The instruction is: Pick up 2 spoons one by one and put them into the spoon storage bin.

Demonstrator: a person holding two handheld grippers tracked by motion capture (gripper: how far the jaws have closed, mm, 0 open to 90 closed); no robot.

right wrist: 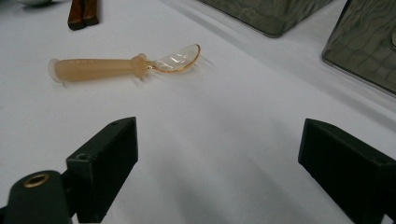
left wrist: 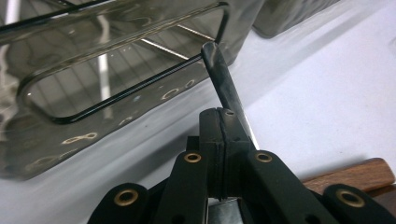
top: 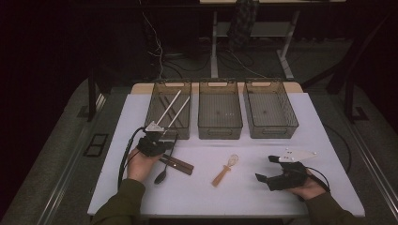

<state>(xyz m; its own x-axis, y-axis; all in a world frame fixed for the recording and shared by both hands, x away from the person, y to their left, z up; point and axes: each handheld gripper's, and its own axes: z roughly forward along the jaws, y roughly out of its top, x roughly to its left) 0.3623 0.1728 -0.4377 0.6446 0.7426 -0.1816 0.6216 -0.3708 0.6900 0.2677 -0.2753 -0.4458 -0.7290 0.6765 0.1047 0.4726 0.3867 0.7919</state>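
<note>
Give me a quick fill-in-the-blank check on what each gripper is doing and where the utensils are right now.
1. The left gripper is shut on the handle of the ____ spoon.
2. The right gripper has its jaws ____.
3. The white chopsticks rest in the ____ of the three bins.
4. The orange spoon lies on the ____.

Missing words: black; open; leftmost; table

The left gripper [top: 151, 144] sits at the table's left, near the front of the far bins, its jaws pressed together on a thin black handle. The left hand [top: 141, 164] holds it from below, forearm in an olive sleeve. The right gripper [top: 265, 169] rests low at the near right, jaws spread wide, pointing left.
</note>
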